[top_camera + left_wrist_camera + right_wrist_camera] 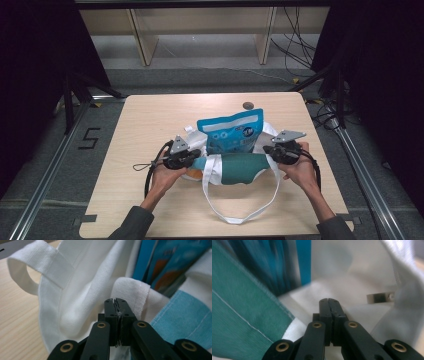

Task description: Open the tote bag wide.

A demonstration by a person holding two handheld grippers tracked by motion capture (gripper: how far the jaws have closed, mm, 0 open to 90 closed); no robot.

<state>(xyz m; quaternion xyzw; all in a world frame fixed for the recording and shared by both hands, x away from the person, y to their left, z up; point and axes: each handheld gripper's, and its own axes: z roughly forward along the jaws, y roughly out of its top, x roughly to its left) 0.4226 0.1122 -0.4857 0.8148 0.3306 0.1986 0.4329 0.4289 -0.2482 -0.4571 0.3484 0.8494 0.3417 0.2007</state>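
Tote bag: white woven cloth with a teal panel across the front, soft and slumped, lying mid-table between the two grippers. Two flat white strap handles; one loops toward the near edge of the table, the other shows as a folded loop in the left gripper view. Hemmed rim, visible stitch line on the teal panel.

Pouch: glossy blue packet, flat, with printed white and orange marks, standing upright out of the bag's mouth.

Left gripper: black jaws shut tight, a thin sliver of the bag's white fabric pinched between them at the bag's left side.

Right gripper: black jaws pressed together at the bag's right side; whether cloth lies between them cannot be told.

Table: pale wood-grain top, rounded corners.
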